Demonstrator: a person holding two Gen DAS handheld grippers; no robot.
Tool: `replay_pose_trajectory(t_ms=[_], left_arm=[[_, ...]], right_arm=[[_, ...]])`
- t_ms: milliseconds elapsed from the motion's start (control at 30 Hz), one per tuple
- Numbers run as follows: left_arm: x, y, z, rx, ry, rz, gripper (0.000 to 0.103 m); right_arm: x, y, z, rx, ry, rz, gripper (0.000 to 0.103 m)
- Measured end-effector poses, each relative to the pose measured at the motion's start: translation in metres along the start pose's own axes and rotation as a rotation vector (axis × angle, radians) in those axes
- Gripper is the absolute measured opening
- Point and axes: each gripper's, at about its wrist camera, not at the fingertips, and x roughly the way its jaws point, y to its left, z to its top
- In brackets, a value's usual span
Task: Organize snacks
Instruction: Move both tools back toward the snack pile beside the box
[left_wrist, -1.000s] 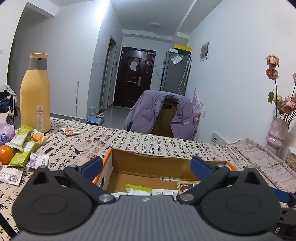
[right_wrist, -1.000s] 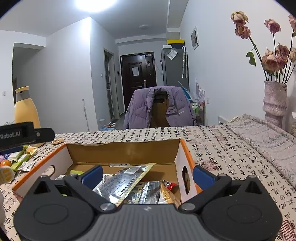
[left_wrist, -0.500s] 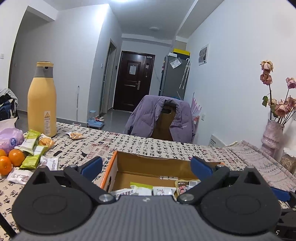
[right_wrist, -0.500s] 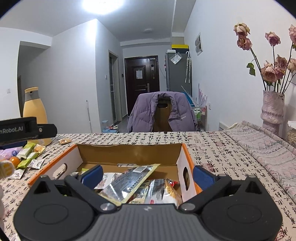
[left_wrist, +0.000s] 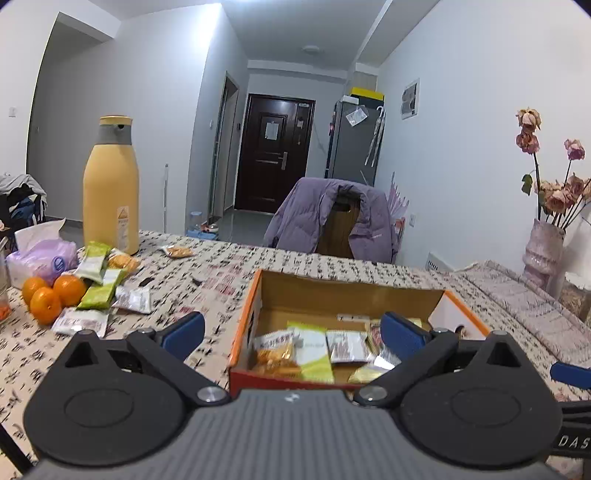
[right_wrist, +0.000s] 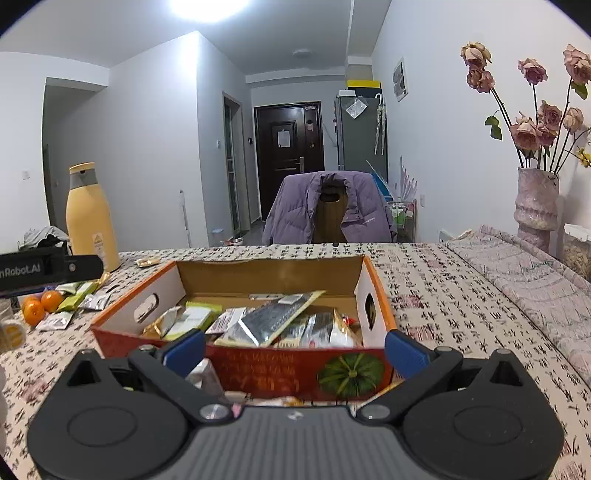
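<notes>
An orange-rimmed cardboard box (left_wrist: 347, 295) (right_wrist: 266, 273) sits on the patterned tablecloth, holding several snack packets (left_wrist: 310, 349) (right_wrist: 273, 321). More loose packets (left_wrist: 98, 291) (right_wrist: 79, 295) lie to the box's left beside three oranges (left_wrist: 51, 293). My left gripper (left_wrist: 291, 332) stands open above the box's near left corner, nothing between its blue pads. My right gripper (right_wrist: 293, 349) is open in front of the box's near wall, which bears a pumpkin picture (right_wrist: 349, 373). A small packet (right_wrist: 205, 376) lies on the table just below its left finger.
A tall yellow bottle (left_wrist: 110, 188) (right_wrist: 90, 218) stands at the back left, with a purple tissue pack (left_wrist: 40, 254) near it. A vase of dried roses (right_wrist: 535, 203) is on the right. A chair draped with a purple jacket (right_wrist: 328, 210) stands behind the table.
Both grippers have pulled back and risen away from the box, so more of the box, its contents and the table now show. Both stay open.
</notes>
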Motion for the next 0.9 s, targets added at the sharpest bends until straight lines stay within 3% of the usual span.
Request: replay_pose_trajectory(t_ms=[300, 900], left_arm=[[-0.02, 0.016, -0.029, 0.022, 0.06, 0.013, 0.103], [-0.026, 0.044, -0.094, 0.078, 0.259, 0.078, 0.103]], right_arm=[[-0.023, -0.004, -0.027, 0.021, 0.045, 0.02, 0.103], [-0.044, -0.014, -0.073, 0.046, 0.14, 0.01, 0.103]])
